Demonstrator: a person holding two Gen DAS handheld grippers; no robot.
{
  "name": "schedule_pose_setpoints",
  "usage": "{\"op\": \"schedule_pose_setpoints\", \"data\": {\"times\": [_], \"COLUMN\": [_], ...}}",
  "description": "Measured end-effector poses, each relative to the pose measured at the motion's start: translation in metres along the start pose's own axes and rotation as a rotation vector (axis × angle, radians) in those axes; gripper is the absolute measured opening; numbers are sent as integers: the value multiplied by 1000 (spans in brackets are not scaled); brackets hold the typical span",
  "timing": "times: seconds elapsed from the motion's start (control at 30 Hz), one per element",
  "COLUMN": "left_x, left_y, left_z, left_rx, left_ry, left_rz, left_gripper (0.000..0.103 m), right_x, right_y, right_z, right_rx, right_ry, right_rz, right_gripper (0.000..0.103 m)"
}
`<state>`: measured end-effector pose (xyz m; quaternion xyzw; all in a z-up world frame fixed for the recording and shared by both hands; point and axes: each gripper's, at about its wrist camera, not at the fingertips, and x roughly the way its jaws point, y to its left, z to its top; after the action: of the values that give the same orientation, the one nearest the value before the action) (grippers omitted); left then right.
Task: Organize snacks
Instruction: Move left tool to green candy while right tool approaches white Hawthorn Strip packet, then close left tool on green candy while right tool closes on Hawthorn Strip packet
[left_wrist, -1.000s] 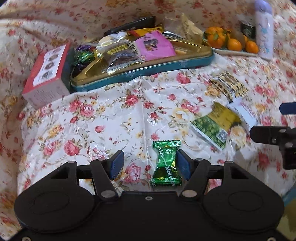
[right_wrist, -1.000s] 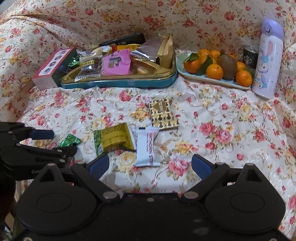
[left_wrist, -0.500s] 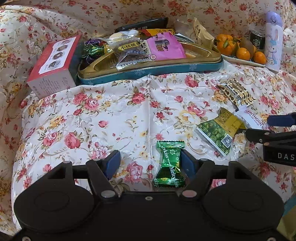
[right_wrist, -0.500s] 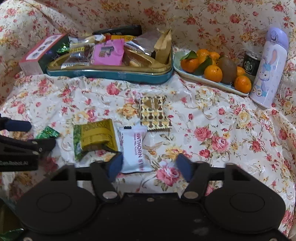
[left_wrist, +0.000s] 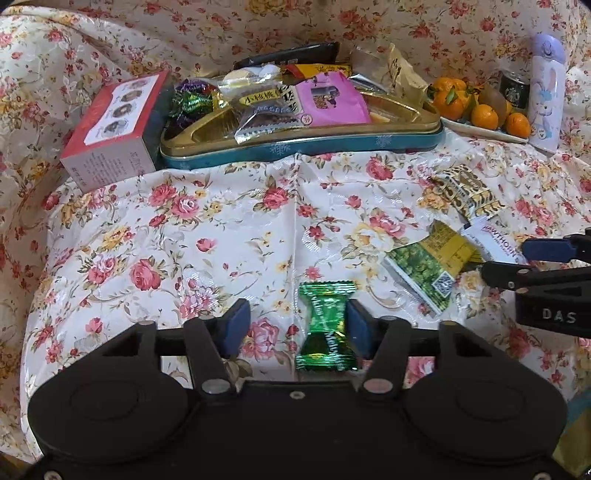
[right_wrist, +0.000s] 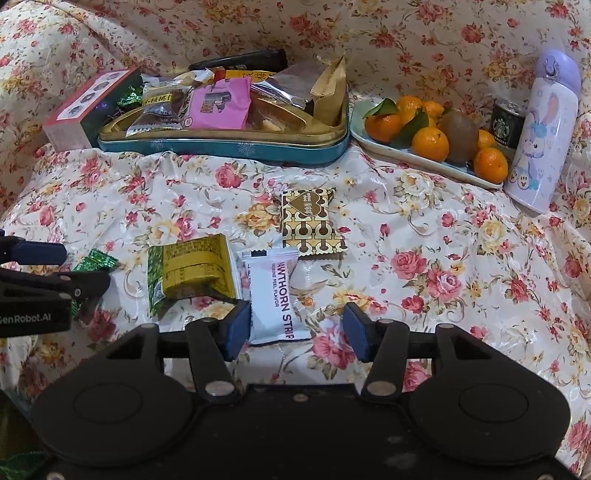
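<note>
Green foil candy (left_wrist: 325, 325): left wrist view, low centre of the frame; twisted wrapper with white lettering, pinched at the waist, lying on the floral cloth (left_wrist: 221, 229).
Left gripper (left_wrist: 297, 325): jaws spread; the candy lies between them, its right side against the right blue pad, the left pad well apart from it.
Tin tray (left_wrist: 303, 147): upper centre; teal wall, gold inside, heaped with packets, a pink one on top.
Red box (left_wrist: 114, 129): upper left, touching the tray's left end.
Yellow-green packet (left_wrist: 432, 262): right of centre, flat on the cloth.

White hawthorn strip packet (right_wrist: 275, 295): right wrist view, low centre; white with dark print, lying flat on the cloth.
Right gripper (right_wrist: 297, 330): jaws spread; the white packet's lower end sits between them, against the left pad and apart from the right pad.
Gold patterned packet (right_wrist: 310, 223): mid-frame, just above the white packet.
Fruit plate (right_wrist: 424, 166): upper right, holding oranges.
Lilac bottle (right_wrist: 543, 129): far right, just beside the plate.
</note>
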<state>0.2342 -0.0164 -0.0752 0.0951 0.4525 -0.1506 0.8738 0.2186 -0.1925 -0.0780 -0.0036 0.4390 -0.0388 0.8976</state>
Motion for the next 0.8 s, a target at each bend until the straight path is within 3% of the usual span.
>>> {"op": "schedule_pose_setpoints", "data": {"times": [0.17, 0.5, 0.8], "left_x": [-11, -4, -6], "left_y": [-11, -15, -20], "left_z": [-3, -7, -7], "left_rx": [73, 63, 68], "left_ry": [-64, -4, -1], "left_rz": [37, 20, 20], "left_gripper": [59, 53, 43], "right_x": [0, -1, 3], "right_y": [2, 2, 4], "right_z": [-1, -3, -3], "right_rx": [4, 1, -2], "right_ry": [-12, -23, -25], "right_rz": [-7, -2, 32], "right_gripper": [57, 59, 80]}}
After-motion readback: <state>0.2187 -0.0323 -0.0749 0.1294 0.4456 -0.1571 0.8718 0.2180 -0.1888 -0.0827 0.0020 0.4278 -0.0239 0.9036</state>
